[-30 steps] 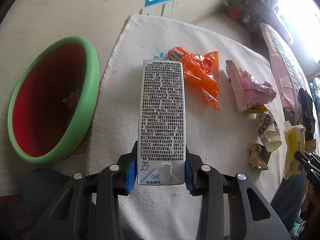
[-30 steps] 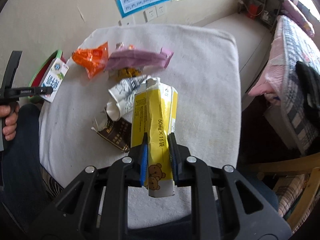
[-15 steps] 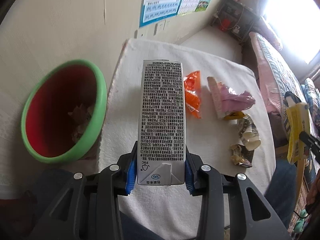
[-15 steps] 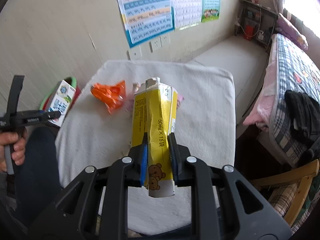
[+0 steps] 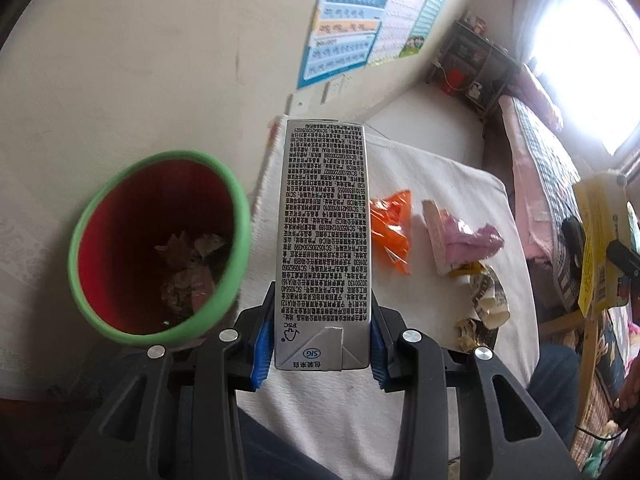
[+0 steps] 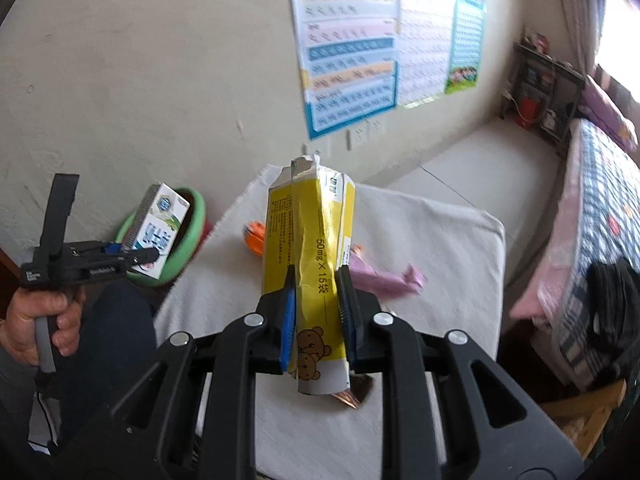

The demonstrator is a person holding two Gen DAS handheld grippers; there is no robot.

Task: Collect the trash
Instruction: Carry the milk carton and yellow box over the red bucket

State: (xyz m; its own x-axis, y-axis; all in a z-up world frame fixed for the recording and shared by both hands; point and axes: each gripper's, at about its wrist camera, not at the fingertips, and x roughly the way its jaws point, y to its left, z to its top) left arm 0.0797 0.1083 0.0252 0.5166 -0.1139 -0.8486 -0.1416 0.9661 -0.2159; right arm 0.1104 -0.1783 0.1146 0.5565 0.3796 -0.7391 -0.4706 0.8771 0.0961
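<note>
My left gripper (image 5: 322, 340) is shut on a silver milk carton (image 5: 322, 240) and holds it in the air beside the red bin with a green rim (image 5: 160, 240), which has scraps inside. My right gripper (image 6: 318, 312) is shut on a torn yellow box (image 6: 312, 248), raised above the white-clothed table (image 6: 440, 232). The left gripper and its carton (image 6: 160, 228) show in the right wrist view in front of the bin (image 6: 192, 236). On the table lie an orange wrapper (image 5: 392, 228), a pink wrapper (image 5: 464, 240) and a crumpled paper cup (image 5: 488, 300).
A dark wrapper (image 5: 476, 332) lies at the table's near right edge. A wall with posters (image 6: 360, 40) stands behind the table. A bed with a checked cover (image 6: 600, 220) is to the right, and a wooden chair (image 6: 592, 412) stands by the table's corner.
Both grippers have risen and tilted up from the table with their loads. The bin's inside has come more into the left wrist view.
</note>
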